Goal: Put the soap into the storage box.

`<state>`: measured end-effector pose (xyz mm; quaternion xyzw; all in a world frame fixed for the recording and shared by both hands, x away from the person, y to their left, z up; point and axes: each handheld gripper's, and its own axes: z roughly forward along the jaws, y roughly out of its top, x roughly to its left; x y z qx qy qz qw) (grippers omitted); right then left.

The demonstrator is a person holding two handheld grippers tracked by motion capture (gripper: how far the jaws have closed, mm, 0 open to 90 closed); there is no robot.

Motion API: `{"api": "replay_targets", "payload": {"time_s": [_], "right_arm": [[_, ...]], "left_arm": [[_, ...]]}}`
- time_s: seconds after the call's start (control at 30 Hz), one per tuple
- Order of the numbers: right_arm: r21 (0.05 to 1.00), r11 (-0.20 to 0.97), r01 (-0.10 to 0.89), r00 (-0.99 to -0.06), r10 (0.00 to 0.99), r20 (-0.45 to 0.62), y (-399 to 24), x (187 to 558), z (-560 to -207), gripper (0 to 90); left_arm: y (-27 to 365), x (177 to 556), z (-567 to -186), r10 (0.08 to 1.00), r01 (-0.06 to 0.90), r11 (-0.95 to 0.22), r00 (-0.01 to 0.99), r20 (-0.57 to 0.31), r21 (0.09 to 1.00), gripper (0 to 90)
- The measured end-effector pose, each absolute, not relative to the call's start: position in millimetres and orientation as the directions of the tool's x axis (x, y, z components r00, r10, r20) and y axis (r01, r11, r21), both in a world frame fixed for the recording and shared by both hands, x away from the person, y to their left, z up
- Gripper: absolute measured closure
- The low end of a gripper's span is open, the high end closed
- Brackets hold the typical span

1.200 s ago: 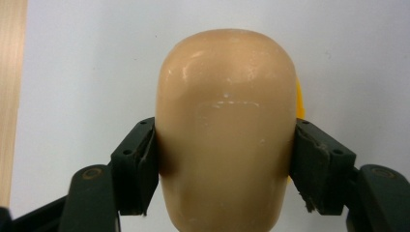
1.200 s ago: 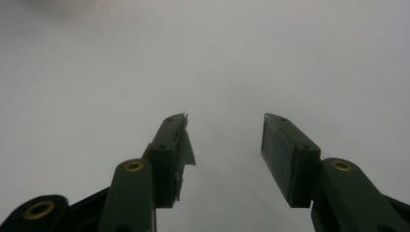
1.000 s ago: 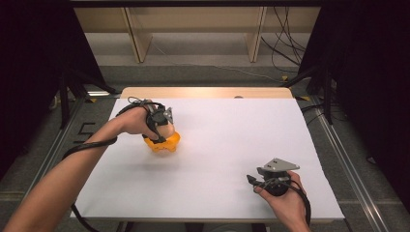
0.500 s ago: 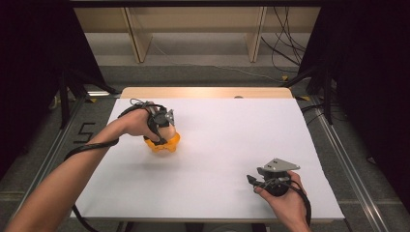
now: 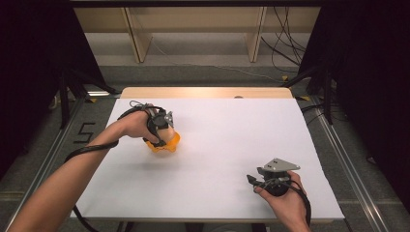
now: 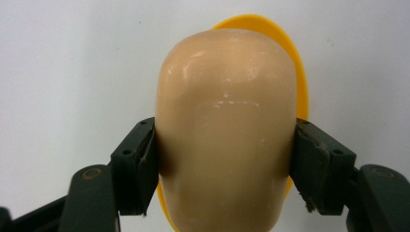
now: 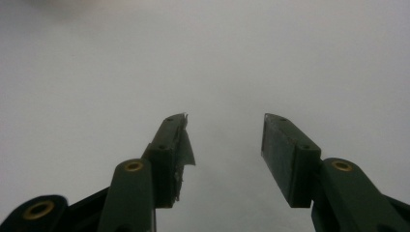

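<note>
A smooth, rounded beige object (image 6: 227, 121) sits between the jaws of my left gripper (image 6: 225, 164), which is shut on its two sides. Directly behind it a yellow-orange dish-like piece (image 6: 300, 82) shows as a rim; I cannot tell whether the two touch. In the high view the left gripper (image 5: 162, 131) and the orange piece (image 5: 167, 145) are at the table's left middle. My right gripper (image 5: 251, 181) rests near the front right of the table. Its jaws stand open in the right gripper view (image 7: 225, 123), with nothing between them.
The table is covered by a white sheet (image 5: 227, 130), with a wooden strip (image 5: 208, 92) along the far edge. Cables trail from both grippers. Dark curtains and metal floor rails flank the table.
</note>
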<state>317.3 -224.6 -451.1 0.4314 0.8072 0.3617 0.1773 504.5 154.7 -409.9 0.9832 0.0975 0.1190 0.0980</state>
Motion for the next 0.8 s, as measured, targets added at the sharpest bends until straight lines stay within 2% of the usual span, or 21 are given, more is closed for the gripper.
{"api": "replay_targets", "payload": {"time_s": [0.13, 0.8], "right_arm": [[0.748, 0.393, 0.535, -0.586, 0.811, -0.007, -225.8, 319.6, -452.6, 51.7], [0.738, 0.372, 0.563, -0.568, 0.823, 0.019, -224.7, 318.0, -452.7, 51.6]], "left_arm": [[154.8, 505.6, -409.6, 0.216, 0.169, -0.961, 0.952, 0.217, 0.219, 32.5], [155.0, 507.1, -410.1, 0.241, 0.193, -0.955, 0.948, 0.208, 0.223, 32.3]]}}
